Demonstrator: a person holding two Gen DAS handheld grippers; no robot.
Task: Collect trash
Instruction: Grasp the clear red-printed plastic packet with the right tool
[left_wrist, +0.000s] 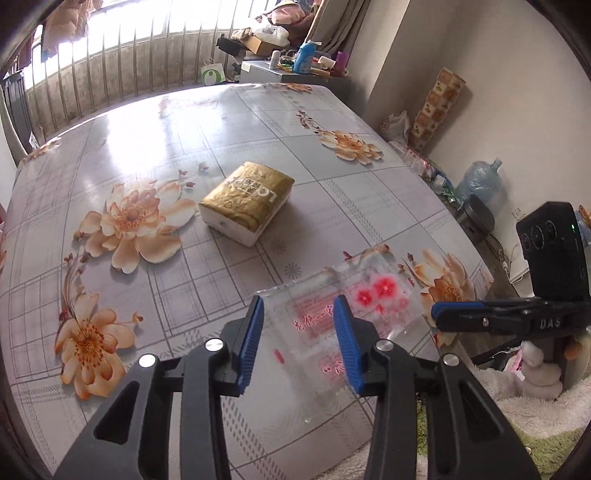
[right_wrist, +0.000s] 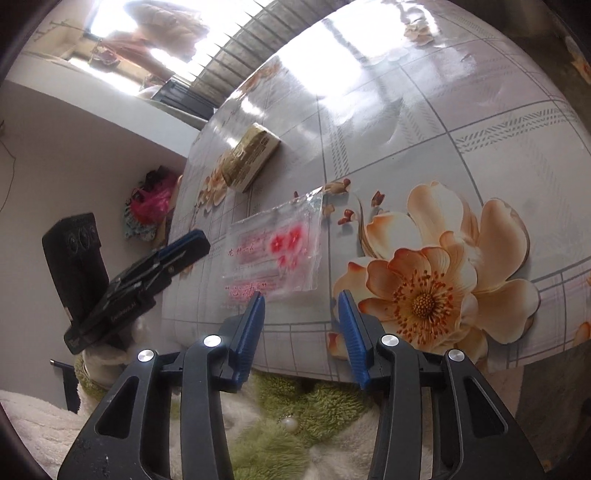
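Note:
A clear plastic bag (left_wrist: 354, 317) printed with red flowers and red writing lies flat on the floral table, close to its near edge. In the left wrist view my left gripper (left_wrist: 300, 306) hovers over the bag's left part. Its blue pads stand apart, and the bag shows in the gap without being pinched. The right gripper (left_wrist: 441, 312) comes in side-on from the right, just off the bag's right edge. In the right wrist view the bag (right_wrist: 277, 251) lies just ahead of my right gripper (right_wrist: 302, 295), which is open and empty. The left gripper (right_wrist: 192, 243) sits at the bag's left side.
A gold-wrapped tissue pack (left_wrist: 247, 201) lies mid-table, also visible as the tissue pack (right_wrist: 251, 158) beyond the bag. The table edge (right_wrist: 295, 369) runs under the right gripper, above a fluffy white and green garment. A water jug (left_wrist: 480, 181) and clutter stand on the floor at right.

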